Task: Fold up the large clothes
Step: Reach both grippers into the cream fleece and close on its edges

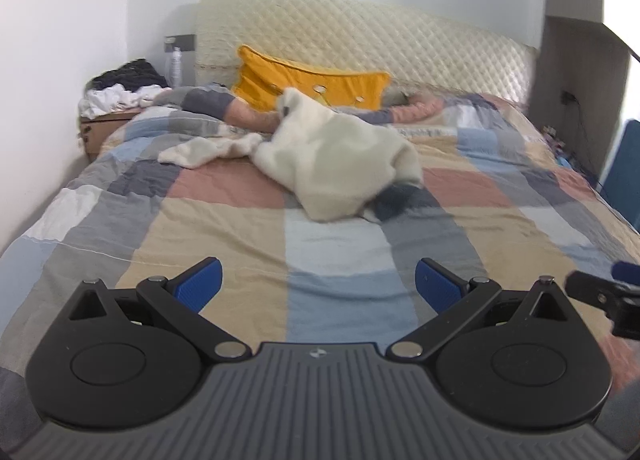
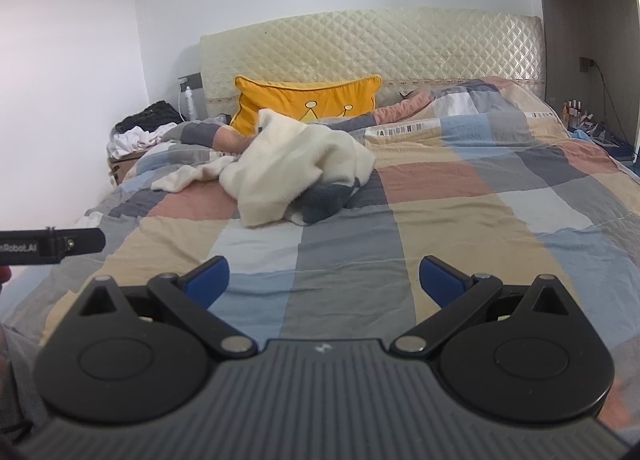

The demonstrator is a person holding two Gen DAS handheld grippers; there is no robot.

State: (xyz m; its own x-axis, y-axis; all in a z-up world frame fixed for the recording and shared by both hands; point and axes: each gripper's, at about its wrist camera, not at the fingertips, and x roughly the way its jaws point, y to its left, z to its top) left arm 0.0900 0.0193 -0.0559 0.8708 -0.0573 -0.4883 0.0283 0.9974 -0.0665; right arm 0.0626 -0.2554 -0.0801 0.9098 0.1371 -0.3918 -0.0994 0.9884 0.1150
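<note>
A bed covered by a checked quilt (image 1: 224,227) in blue, grey, tan and pink fills both views. A cream fleece garment (image 1: 340,163) lies crumpled in a heap near the middle of the bed, one sleeve trailing left (a dark grey patch shows at its lower edge). Behind it, a yellow cushion (image 1: 304,85) leans on the quilted headboard (image 1: 400,43). The left gripper (image 1: 318,284) and right gripper (image 2: 323,280) hover over the quilt's near end, fingers spread wide, holding nothing, well apart from the garment.
</note>
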